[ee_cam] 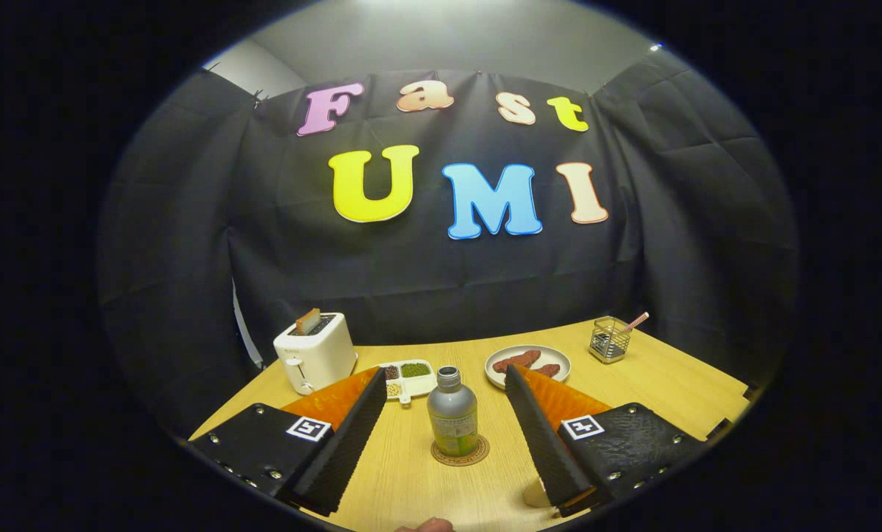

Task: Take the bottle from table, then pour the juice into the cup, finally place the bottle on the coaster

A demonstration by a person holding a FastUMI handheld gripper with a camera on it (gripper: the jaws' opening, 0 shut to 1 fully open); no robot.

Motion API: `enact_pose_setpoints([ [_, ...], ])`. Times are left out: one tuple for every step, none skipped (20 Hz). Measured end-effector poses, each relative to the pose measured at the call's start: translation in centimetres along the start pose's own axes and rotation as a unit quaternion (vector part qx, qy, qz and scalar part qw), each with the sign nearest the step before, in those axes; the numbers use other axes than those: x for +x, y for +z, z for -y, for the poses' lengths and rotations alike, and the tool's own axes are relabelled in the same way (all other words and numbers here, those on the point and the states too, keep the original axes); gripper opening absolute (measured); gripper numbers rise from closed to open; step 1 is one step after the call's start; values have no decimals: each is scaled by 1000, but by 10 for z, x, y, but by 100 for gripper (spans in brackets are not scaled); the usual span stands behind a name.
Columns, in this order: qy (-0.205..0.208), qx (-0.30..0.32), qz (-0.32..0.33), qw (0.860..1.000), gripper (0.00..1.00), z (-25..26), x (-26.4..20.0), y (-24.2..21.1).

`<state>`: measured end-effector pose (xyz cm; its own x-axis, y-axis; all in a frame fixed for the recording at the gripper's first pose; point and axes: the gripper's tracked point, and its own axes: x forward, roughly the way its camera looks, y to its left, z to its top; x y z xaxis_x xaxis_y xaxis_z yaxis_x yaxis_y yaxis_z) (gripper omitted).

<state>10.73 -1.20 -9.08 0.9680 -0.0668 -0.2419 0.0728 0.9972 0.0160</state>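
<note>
Gripper (445, 414) fingers stood spread wide at lower centre, clear of the bottle (452, 421) resting upright on the coaster (460, 452); placement judged complete, withdrawal next.

A wooden table (633, 384) is seen bearing a toaster (315, 353), sectioned dish (409, 377), plate (527, 365), wire holder (609, 339), and coaster (460, 453).

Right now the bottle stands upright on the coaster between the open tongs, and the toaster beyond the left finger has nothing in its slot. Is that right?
Not quite. In the gripper view the toaster has a slice of toast sticking up from its slot. The rest holds: the bottle stands upright on the coaster, between the fingers of the open tongs, touching neither.
</note>
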Motion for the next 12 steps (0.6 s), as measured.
enact_pose_setpoints([
  [4, -1, 6, 1000, 98, -1, -8, 6],
  [8, 0, 13, 1000, 98, -2, -17, 13],
  [13, 2, 18, 1000, 98, -4, -26, 17],
  [17, 3, 24, 1000, 98, -5, -35, 21],
  [23, 4, 26, 999, 98, -6, -42, 24],
  [26, 2, 29, 999, 98, -7, -50, 27],
  [29, -1, 30, 999, 98, -8, -58, 28],
  [31, -6, 34, 999, 98, -9, -64, 31],
  [33, -10, 35, 999, 98, -9, -69, 31],
  [38, -12, 37, 999, 98, -10, -74, 32],
  [41, -12, 37, 998, 98, -12, -79, 30],
  [41, -10, 39, 998, 98, -11, -83, 30],
])
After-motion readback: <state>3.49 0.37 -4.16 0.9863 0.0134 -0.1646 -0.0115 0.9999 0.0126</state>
